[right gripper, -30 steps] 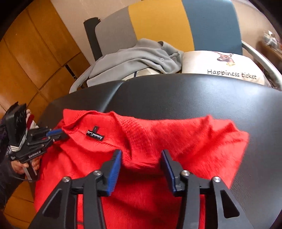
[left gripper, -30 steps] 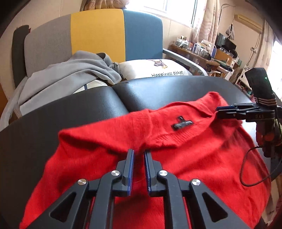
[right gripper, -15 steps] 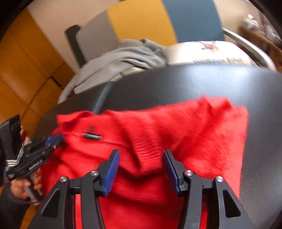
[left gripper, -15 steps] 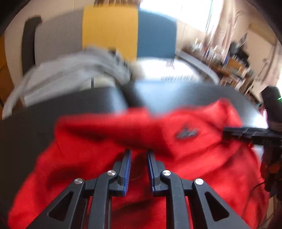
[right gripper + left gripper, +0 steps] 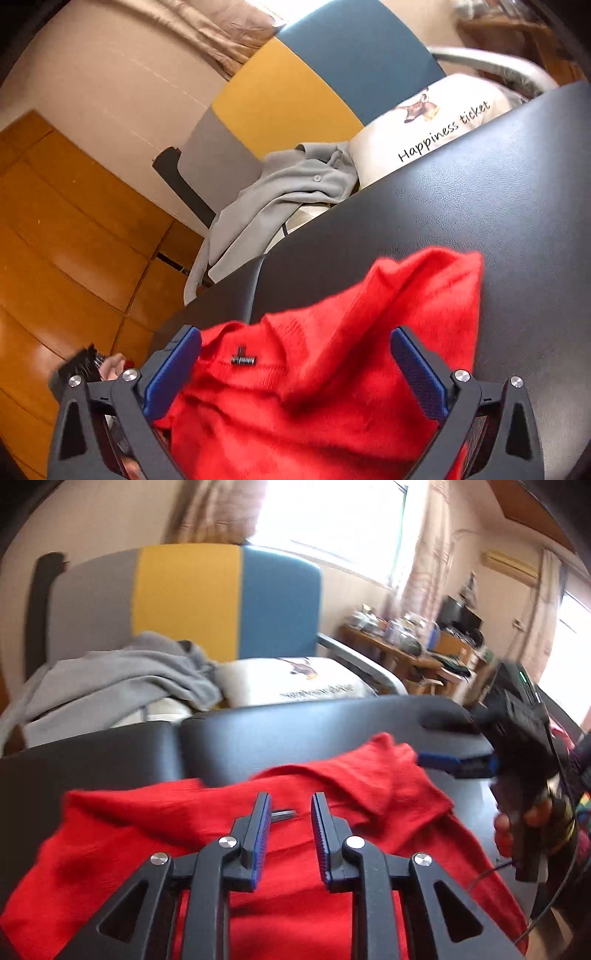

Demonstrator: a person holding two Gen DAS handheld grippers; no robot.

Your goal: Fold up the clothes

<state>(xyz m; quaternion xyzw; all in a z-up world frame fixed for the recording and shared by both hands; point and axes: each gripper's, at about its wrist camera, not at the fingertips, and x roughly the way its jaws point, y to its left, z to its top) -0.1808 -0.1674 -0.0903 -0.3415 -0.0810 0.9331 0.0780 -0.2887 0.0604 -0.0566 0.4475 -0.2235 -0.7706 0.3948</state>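
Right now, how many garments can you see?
2: a red sweater lying on the black table, and a grey top heaped on the chair behind. More may be hidden underneath.

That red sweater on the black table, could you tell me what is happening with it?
A person is folding the red sweater on the black table, with a handheld tool in each hand. The right tool is open wide over the collar area, and the left tool is open above the fabric. Neither grips the cloth, which lies rumpled.
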